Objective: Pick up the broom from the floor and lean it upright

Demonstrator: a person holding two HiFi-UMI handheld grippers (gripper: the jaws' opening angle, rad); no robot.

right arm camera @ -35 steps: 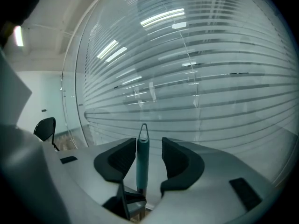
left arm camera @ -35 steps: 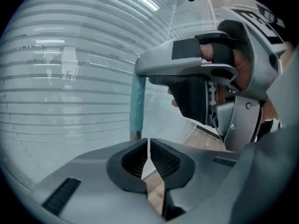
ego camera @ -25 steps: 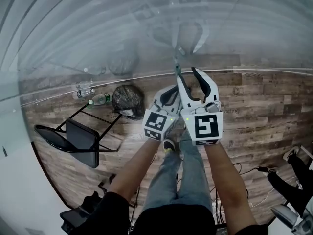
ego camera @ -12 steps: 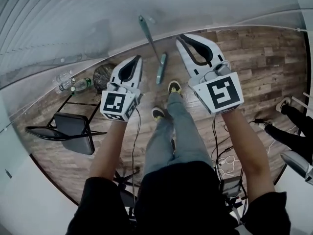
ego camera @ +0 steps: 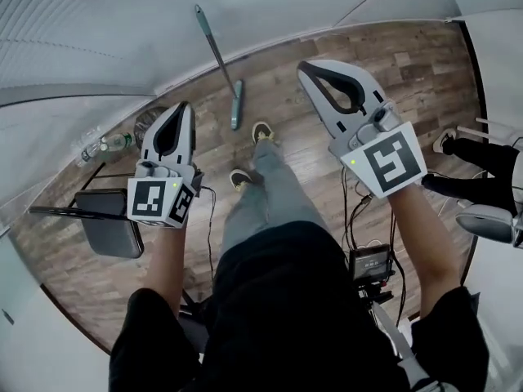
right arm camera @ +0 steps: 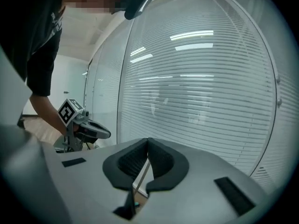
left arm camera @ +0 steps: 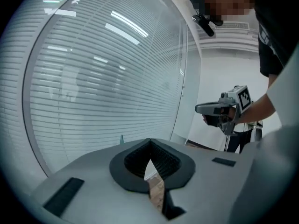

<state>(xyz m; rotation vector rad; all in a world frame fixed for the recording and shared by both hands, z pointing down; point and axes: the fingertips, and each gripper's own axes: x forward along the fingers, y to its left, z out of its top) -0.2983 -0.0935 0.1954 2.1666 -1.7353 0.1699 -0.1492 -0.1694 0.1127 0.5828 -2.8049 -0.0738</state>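
Note:
The broom stands on its teal head on the wood floor, its grey handle leaning against the glass wall with blinds. No gripper touches it. My left gripper hangs to its left and nearer me, jaws together and empty. My right gripper hangs to the broom's right; its jaws have just been closing and now meet with nothing between them. In the left gripper view the right gripper shows level before the glass. In the right gripper view the left gripper shows the same way.
A black folding chair stands at the left, with plastic bottles and a dark bag by the wall behind it. My feet are near the broom head. Cables lie on the floor. Another person's legs are at the right.
Both grippers have left the broom handle, risen and drawn apart toward me. The right gripper's jaws, open around the handle before, have closed. The broom stays leaning on the glass.

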